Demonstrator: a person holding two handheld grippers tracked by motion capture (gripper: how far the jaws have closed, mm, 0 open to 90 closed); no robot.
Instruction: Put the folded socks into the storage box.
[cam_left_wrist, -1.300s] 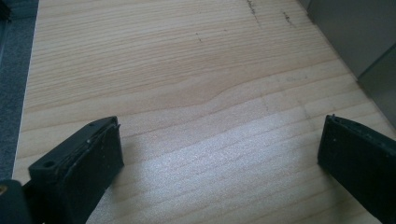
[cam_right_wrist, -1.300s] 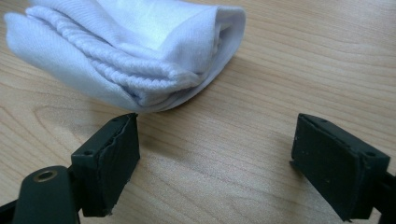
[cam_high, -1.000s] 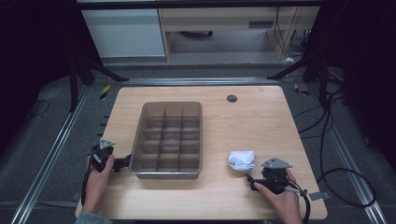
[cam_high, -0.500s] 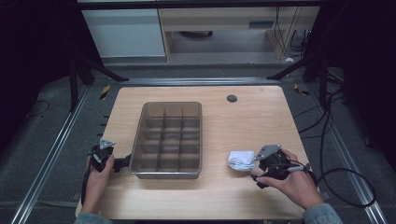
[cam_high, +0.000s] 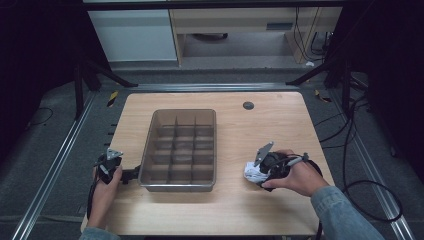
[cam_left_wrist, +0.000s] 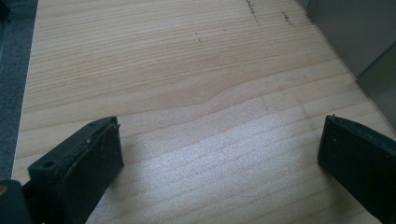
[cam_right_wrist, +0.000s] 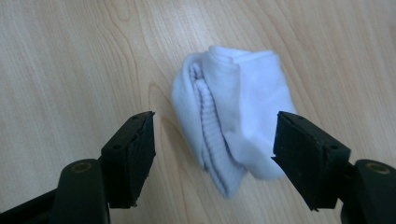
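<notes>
Right gripper (cam_right_wrist: 212, 154) straddles sock (cam_right_wrist: 233, 107) beside tray (cam_high: 180, 150).

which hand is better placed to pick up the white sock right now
Right. The right gripper already straddles the white sock, its jaws just closing around it. The left gripper stands open over bare table beside the divided bin, opposite the sock.
</notes>
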